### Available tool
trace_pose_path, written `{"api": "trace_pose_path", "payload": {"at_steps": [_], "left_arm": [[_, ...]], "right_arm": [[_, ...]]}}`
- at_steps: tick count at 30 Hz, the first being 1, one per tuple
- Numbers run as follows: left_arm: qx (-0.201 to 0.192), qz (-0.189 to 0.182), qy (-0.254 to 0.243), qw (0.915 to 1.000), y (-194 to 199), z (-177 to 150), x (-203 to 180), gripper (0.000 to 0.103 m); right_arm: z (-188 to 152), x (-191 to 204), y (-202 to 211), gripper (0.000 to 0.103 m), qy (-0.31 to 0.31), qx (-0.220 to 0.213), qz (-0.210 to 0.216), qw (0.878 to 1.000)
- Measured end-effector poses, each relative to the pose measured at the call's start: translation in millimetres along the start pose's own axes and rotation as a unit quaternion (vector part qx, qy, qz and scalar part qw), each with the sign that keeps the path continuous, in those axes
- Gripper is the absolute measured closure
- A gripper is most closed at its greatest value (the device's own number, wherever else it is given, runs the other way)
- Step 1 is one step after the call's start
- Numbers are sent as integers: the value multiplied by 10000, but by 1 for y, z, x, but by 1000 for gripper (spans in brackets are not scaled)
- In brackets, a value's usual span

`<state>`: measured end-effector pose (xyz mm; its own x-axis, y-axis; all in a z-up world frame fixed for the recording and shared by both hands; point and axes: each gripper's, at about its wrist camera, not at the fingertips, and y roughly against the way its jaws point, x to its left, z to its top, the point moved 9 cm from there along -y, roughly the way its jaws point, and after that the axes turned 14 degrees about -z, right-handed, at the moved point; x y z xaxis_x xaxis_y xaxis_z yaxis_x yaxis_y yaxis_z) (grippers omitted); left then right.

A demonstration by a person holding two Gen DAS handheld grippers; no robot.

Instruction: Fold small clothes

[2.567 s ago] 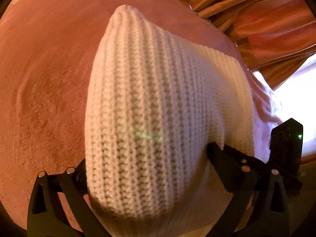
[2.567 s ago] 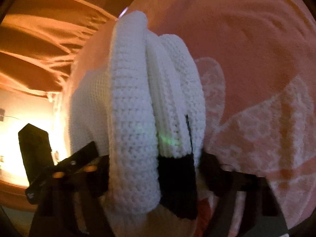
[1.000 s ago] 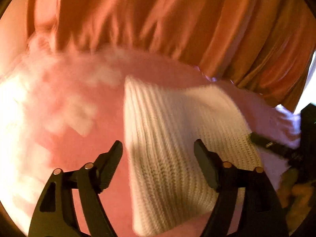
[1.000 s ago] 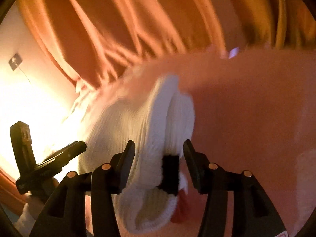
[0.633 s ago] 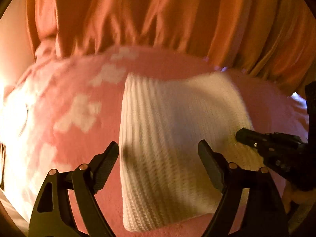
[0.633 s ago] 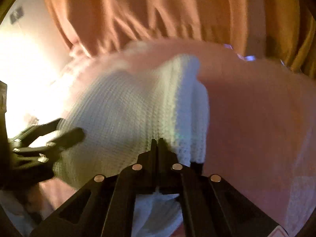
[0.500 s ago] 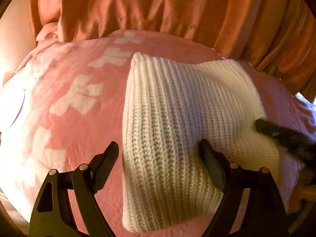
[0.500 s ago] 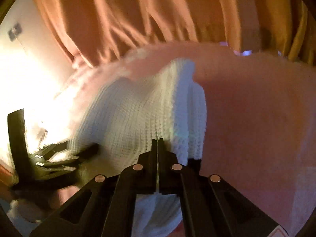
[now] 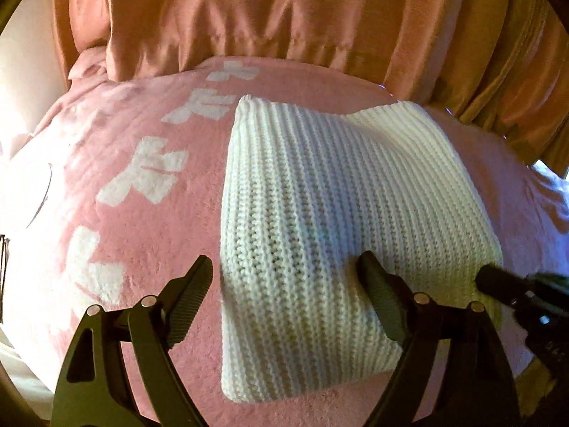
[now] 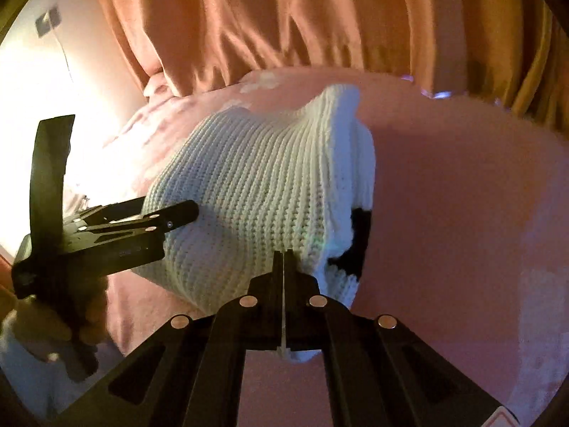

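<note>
A folded white knit garment (image 9: 320, 220) lies on a pink fleece blanket (image 9: 149, 249). My left gripper (image 9: 284, 281) is open; its right finger presses on the knit and its left finger is over the blanket beside the garment's left edge. In the right wrist view the garment (image 10: 256, 192) shows stacked layers and a black patch (image 10: 357, 245) at its right side. My right gripper (image 10: 283, 256) is shut, its tips touching the garment's near edge; no fabric shows between them. The left gripper shows there too (image 10: 177, 213), and the right gripper's tip shows in the left view (image 9: 498, 283).
Orange-pink curtains (image 9: 284, 17) hang behind the blanket. White patterns (image 9: 149, 174) mark the blanket's left part. A bright wall with a small plate (image 10: 48, 23) is at the far left in the right wrist view.
Both grippers let go of the garment and backed off as it was laid flat. The right gripper closed. The left gripper then came down onto the knit and stayed open.
</note>
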<state>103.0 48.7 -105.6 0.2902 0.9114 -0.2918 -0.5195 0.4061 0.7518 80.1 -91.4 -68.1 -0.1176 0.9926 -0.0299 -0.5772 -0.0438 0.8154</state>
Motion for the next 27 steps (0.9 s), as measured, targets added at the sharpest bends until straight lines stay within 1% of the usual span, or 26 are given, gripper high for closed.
{"api": "trace_pose_path", "payload": {"at_steps": [1,2,4,5,7,10,11,12,13,14,15,17,18,21,24,27], "left_arm": [[9,9,10,10000,0,0,0,22],[16,10,26,10000,0,0,0,22],[38,15,76,10000,1,-2,-1,22],[36,25,87,10000,2,-2,-2,22],[0,38,47,10000,8,-4,-5,19],[-115,171,-170,9996,19,-5,-12,15],[-160,211,-245,9993,23,-5,-14,13],[-216,282,-334,9988,27,-6,-17,13],[-261,320,-397,9984,31,-6,-20,13],[-299,349,-451,9979,34,-7,-23,12],[-339,392,-529,9973,38,-8,-27,11],[-381,470,-631,9962,44,-12,-33,9],[-404,468,-655,9959,46,-15,-36,8],[-414,450,-709,9956,48,-24,-42,8],[-404,412,-653,9962,48,-37,-46,8],[-465,468,-641,9958,49,-47,-48,8]], "right_arm": [[-4,-1,-7,103,68,81,-82,9999],[-12,-4,-22,103,119,294,-204,9993],[-20,-4,-28,103,-82,452,-71,9989],[-18,-4,-23,103,-193,427,-36,9989],[-12,-3,-1,101,-415,192,24,9990],[-8,-8,25,98,-595,-104,-81,9981],[-7,-12,34,92,-646,-223,-240,9974],[-6,-15,38,82,-666,-285,-360,9967],[-5,-18,41,77,-674,-355,-508,9958],[-5,-21,45,67,-682,-434,-640,9947],[-6,-26,48,62,-717,-514,-816,9928],[-13,-29,50,55,-784,-534,-986,9906],[-16,-31,51,53,-819,-512,-1024,9900],[-30,-34,50,52,-958,-420,-1116,9882],[-44,-34,50,50,-1061,-356,-1204,9864],[-55,-30,50,48,-1052,-319,-1291,9855]]}}
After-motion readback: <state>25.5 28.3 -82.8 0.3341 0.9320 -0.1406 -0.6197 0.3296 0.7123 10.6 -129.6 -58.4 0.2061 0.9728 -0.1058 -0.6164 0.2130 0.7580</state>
